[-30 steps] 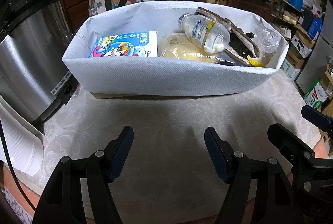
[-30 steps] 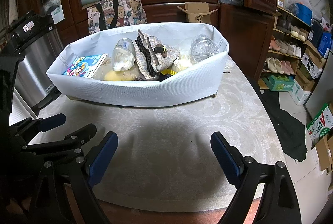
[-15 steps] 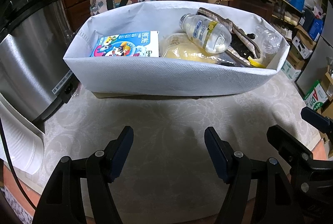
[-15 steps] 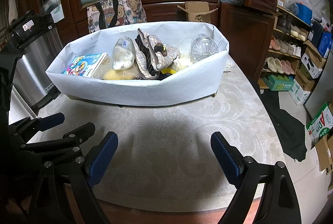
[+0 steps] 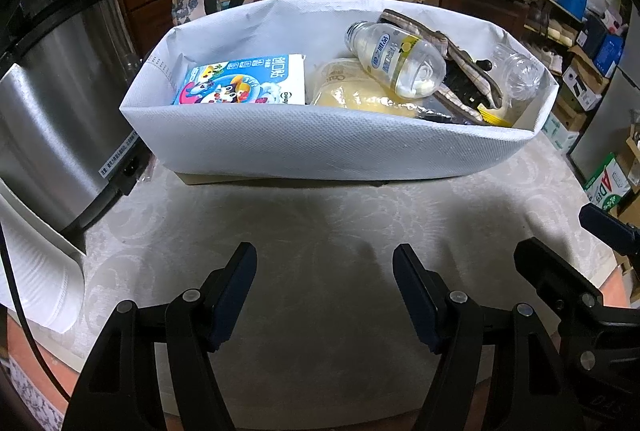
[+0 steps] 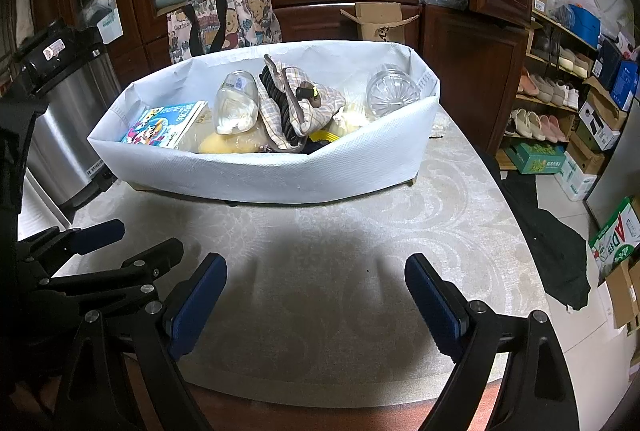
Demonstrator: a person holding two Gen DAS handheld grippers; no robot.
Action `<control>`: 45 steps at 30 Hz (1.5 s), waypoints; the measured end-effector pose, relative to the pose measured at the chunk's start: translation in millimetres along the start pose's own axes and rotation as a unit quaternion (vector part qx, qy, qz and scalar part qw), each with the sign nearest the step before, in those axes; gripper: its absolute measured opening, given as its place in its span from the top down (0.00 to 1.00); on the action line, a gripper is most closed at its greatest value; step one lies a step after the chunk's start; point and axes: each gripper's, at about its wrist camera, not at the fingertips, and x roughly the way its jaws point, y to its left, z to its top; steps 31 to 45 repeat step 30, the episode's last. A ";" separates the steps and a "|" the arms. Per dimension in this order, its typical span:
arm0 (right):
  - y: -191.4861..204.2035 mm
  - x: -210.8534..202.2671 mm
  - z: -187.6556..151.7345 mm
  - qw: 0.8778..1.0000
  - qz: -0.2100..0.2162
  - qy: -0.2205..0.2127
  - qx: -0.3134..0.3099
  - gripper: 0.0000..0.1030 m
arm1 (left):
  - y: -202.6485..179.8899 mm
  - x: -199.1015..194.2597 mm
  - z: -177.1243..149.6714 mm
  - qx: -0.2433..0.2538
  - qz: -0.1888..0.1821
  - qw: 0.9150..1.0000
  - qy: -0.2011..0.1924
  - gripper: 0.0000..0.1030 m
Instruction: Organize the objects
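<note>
left gripper [image 5: 324,271]: jaws apart, empty, over bare counter [image 5: 320,231] | right gripper [image 6: 316,279]: jaws wide, empty, beside the left | bin [image 5: 320,147]: white fabric, on counter ahead of both | in bin: carton [image 5: 240,81], bottle [image 5: 396,61], checked pouch [image 6: 296,103], clear bottle [image 6: 394,93]

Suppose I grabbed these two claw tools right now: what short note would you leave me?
Left claw: open, empty, above the table.
Right claw: open wider, empty, also short of the bin.
White fabric bin holds a cartoon-print box at its left end, a labelled bottle lying on a yellow packet, a plaid pouch, and a clear bottle at the right end.
Done: nothing that shows on the table.
Left: pick and sort the bin's contents.
</note>
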 end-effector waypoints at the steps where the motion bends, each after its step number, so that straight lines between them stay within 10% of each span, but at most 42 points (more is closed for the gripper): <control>1: 0.0 0.1 0.5 1.000 0.000 0.000 0.000 0.12 | 0.1 0.2 0.1 -0.001 -0.001 1.000 0.001 0.32; 45: -0.1 0.0 0.3 1.000 0.000 0.000 0.000 0.12 | 1.1 0.1 -1.3 -0.008 -0.011 1.000 -0.003 0.32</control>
